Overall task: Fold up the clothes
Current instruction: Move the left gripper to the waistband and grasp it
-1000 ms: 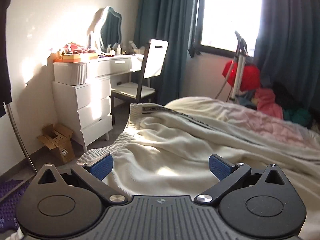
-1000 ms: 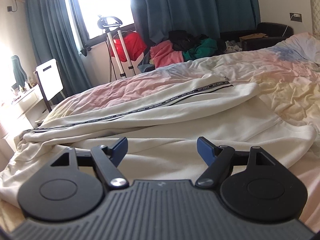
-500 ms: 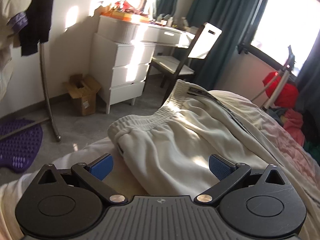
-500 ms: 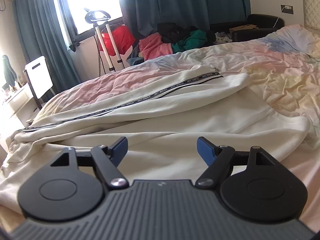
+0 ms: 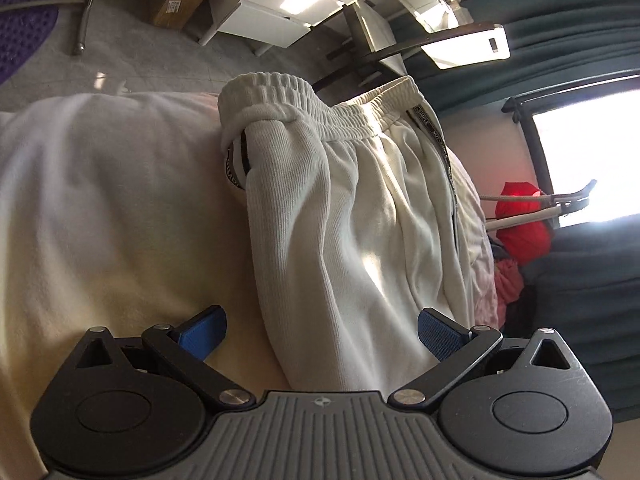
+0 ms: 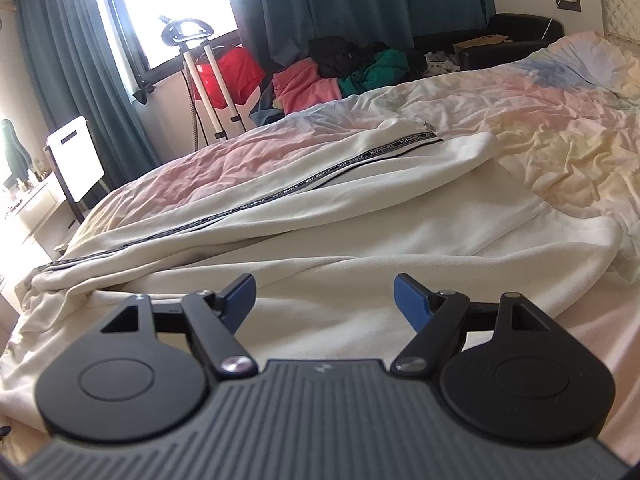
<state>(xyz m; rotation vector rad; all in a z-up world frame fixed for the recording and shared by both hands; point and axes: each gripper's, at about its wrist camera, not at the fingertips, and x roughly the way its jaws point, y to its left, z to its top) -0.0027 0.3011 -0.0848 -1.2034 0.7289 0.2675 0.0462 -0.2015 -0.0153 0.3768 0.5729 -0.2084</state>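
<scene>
Cream ribbed-waistband trousers (image 5: 360,208) spread on pastel bed (image 6: 560,120) | left hand-held gripper (image 5: 320,332) wide, empty, near waistband | right hand-held gripper (image 6: 324,292) wide, over leg | advice: pinch waistband edge fully before lifting.

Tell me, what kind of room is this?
Most likely a bedroom: cream trousers lie spread on a bed with a pastel cover, white drawers stand by the wall, and teal curtains hang at the window.
</scene>
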